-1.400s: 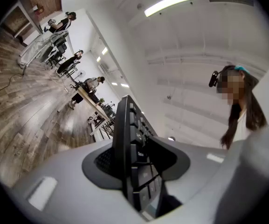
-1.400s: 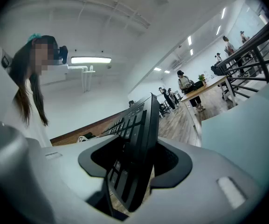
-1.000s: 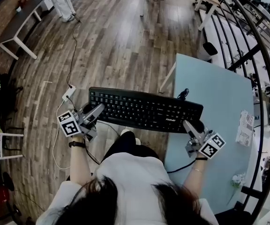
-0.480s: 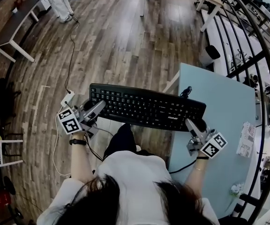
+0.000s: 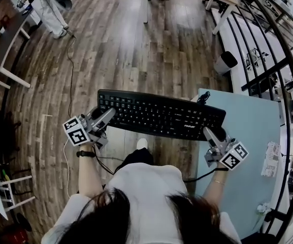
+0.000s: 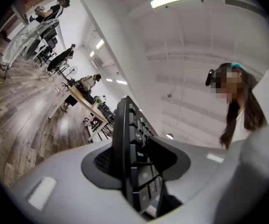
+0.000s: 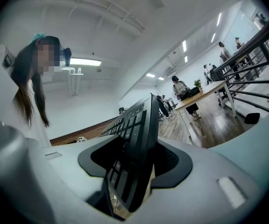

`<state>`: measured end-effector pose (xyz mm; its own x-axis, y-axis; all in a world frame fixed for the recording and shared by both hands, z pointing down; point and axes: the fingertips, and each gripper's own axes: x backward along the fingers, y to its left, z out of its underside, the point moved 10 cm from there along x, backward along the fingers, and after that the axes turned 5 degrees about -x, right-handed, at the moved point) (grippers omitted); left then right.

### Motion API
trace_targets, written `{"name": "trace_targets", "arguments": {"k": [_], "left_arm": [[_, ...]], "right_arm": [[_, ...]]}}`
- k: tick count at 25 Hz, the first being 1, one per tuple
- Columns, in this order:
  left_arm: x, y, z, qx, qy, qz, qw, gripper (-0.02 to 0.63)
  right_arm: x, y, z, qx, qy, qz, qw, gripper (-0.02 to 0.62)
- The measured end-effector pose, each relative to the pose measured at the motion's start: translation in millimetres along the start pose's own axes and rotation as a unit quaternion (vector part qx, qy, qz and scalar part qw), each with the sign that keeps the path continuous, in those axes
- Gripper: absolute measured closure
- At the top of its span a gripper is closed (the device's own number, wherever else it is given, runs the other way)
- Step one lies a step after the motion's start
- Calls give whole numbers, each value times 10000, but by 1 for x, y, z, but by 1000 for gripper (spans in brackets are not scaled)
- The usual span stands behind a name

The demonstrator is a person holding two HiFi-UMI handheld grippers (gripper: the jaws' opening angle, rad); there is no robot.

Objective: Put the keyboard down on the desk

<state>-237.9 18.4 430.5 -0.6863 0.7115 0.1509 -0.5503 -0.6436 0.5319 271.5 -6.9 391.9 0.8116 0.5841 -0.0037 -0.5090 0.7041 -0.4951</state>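
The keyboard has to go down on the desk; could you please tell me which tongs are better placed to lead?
Right, probably. The right tongs grip the keyboard at the end above the desk; the left tongs hold the end over the wooden floor.

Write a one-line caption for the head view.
Black keyboard held up by both ends, left gripper and right gripper shut on it, right end over the light-blue desk.

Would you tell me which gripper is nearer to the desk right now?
Right. The right gripper holds one end of the keyboard above the desk edge; the left gripper holds the other end out over the floor.
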Motion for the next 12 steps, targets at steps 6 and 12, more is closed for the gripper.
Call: {"name": "trace_targets", "arguments": {"k": [6,12], "left_arm": [[-18,39,-6,26,352,294,9989,408],[-55,62,-2,212,678,550,9960,408]], "right_arm": [[-6,-2,27,-145,-256,401,9988,408],[4,-10,30,-297,-360,846,9953,408]]}}
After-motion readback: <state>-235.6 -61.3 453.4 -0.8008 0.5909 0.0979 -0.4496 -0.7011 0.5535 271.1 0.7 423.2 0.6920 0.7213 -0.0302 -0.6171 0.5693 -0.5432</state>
